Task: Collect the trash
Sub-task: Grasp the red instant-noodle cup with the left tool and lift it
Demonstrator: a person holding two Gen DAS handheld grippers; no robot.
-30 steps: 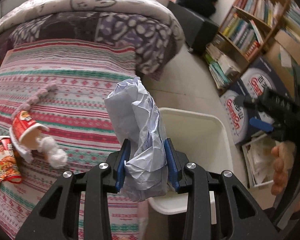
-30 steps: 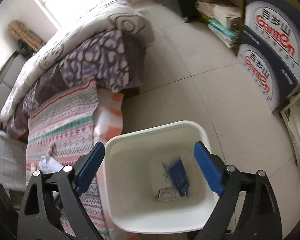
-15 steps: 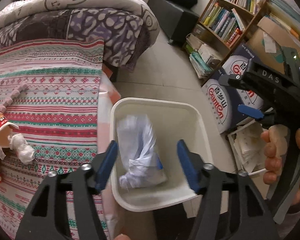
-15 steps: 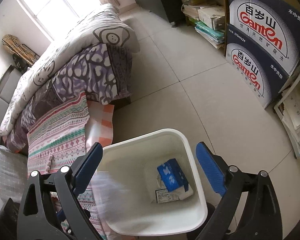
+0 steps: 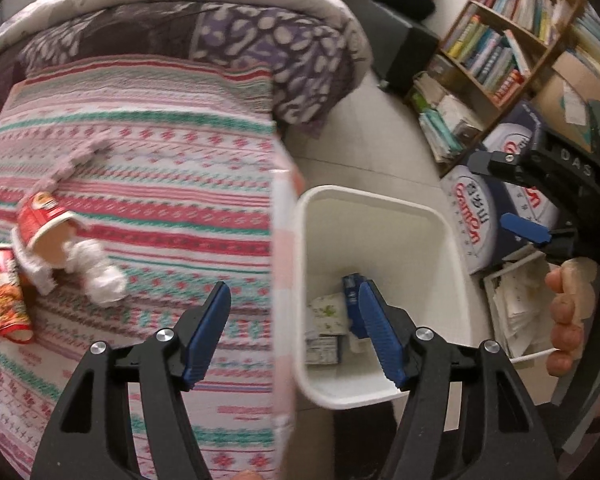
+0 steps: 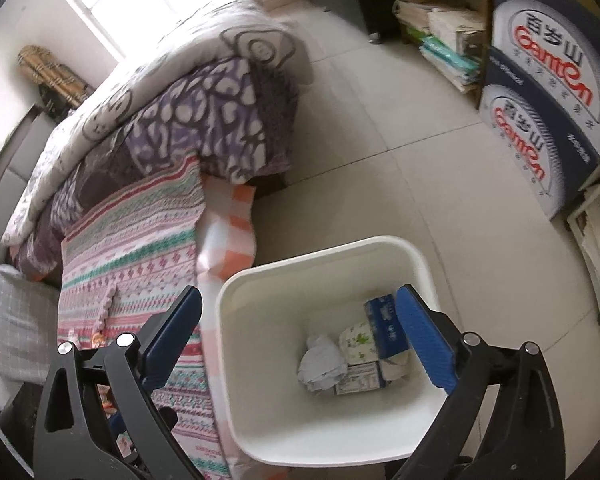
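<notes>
Bedroom w/ tiled floor: bed (image 5: 148, 168) under a striped patterned cover, white trash bin (image 6: 328, 432) standing on the floor just beside the bed edge, bookshelf (image 5: 496, 40) and printed cartons (image 6: 548, 92) along the far side.

Left hand-held gripper (image 5: 294, 332): jaws have just been opening, now apart at medium width, nothing between the pads. It hangs over the bed edge and the bin's near-left rim.

Right hand-held gripper (image 6: 300, 338): jaws have just been opening, now wide, nothing held. It points down into the bin. Its black body and the person's fingers (image 5: 568, 316) show at the right edge of the left wrist view.

Bin contents: crumpled white paper (image 6: 320, 364) at bottom, touching a small floral pack (image 6: 358, 342), a blue box (image 6: 386, 330) and a flat printed carton (image 6: 358, 378).

Trash on the bed, well apart from the bin: red paper cup (image 5: 44, 228) on its side, white tissue wad (image 5: 96, 272) at its mouth, red snack wrapper (image 5: 2, 296) just beside.
</notes>
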